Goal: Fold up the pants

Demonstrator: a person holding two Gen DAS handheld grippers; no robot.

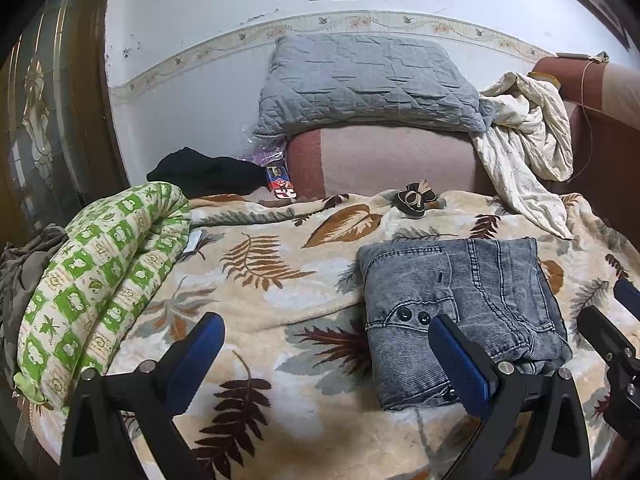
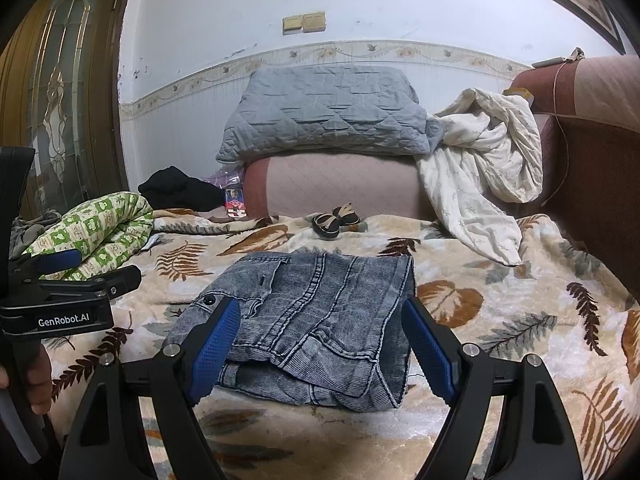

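Grey-blue denim pants [image 1: 460,312] lie folded into a compact bundle on the leaf-patterned blanket [image 1: 280,280]. In the right wrist view the pants [image 2: 312,328] sit straight ahead. My left gripper [image 1: 324,344] is open and empty, to the left of the bundle, its right finger over the bundle's near left corner. My right gripper [image 2: 320,344] is open and empty, its jaws standing on either side of the bundle's near edge. The right gripper also shows at the right edge of the left wrist view [image 1: 612,312], and the left gripper at the left of the right wrist view [image 2: 80,268].
A rolled green-and-white quilt [image 1: 100,280] lies left. A grey quilted pillow [image 1: 368,84] rests on a pink cushion [image 1: 392,160] at the back, with a white sheet [image 1: 528,152] draped right. Black cloth [image 1: 204,176] and small shoes [image 1: 416,198] lie behind. A wooden door [image 2: 60,100] stands left.
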